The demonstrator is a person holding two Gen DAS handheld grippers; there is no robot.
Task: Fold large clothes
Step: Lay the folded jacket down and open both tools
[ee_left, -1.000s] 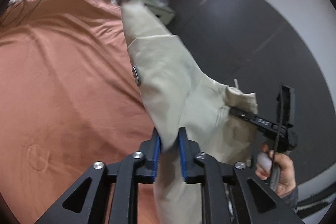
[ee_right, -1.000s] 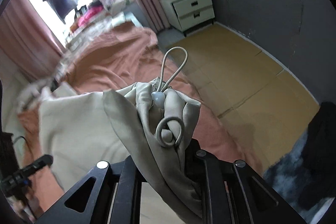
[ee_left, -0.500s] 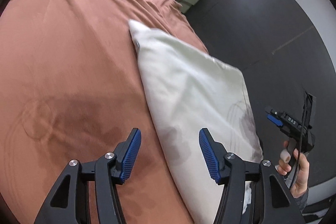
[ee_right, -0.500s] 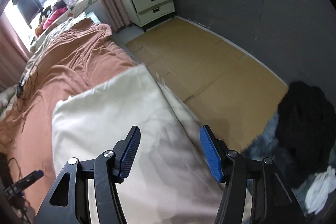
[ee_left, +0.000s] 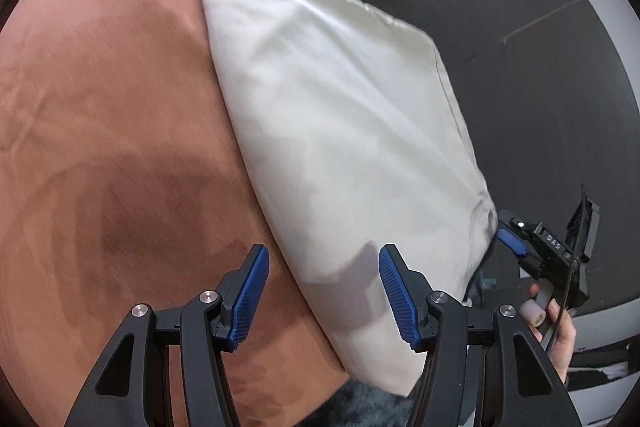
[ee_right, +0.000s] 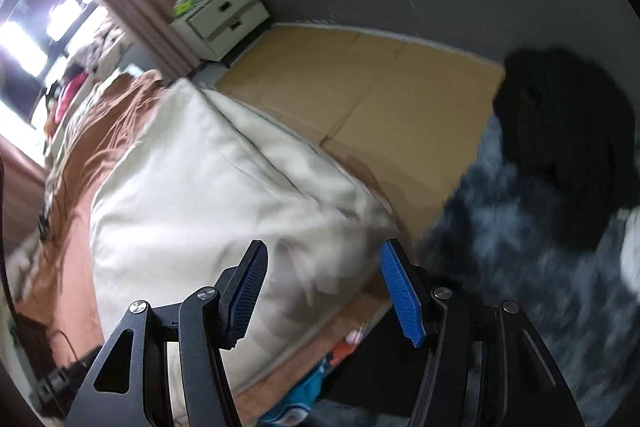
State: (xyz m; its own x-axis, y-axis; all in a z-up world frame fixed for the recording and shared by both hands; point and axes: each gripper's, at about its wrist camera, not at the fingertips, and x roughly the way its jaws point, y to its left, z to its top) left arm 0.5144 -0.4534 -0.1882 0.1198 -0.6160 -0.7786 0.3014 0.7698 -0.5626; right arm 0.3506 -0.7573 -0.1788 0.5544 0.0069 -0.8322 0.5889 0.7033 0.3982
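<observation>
Cream garment (ee_left: pixel 336 115) lies flat on the rust-brown bedspread (ee_left: pixel 104 115), along its three-o'clock edge. Left gripper (ee_left: pixel 322 297) and right gripper (ee_right: pixel 322 293) have both just opened partway, holding nothing, above its near end.

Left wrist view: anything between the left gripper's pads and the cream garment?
Nothing. The left gripper is open over the edge of the cream garment lying on the rust bedspread.
</observation>
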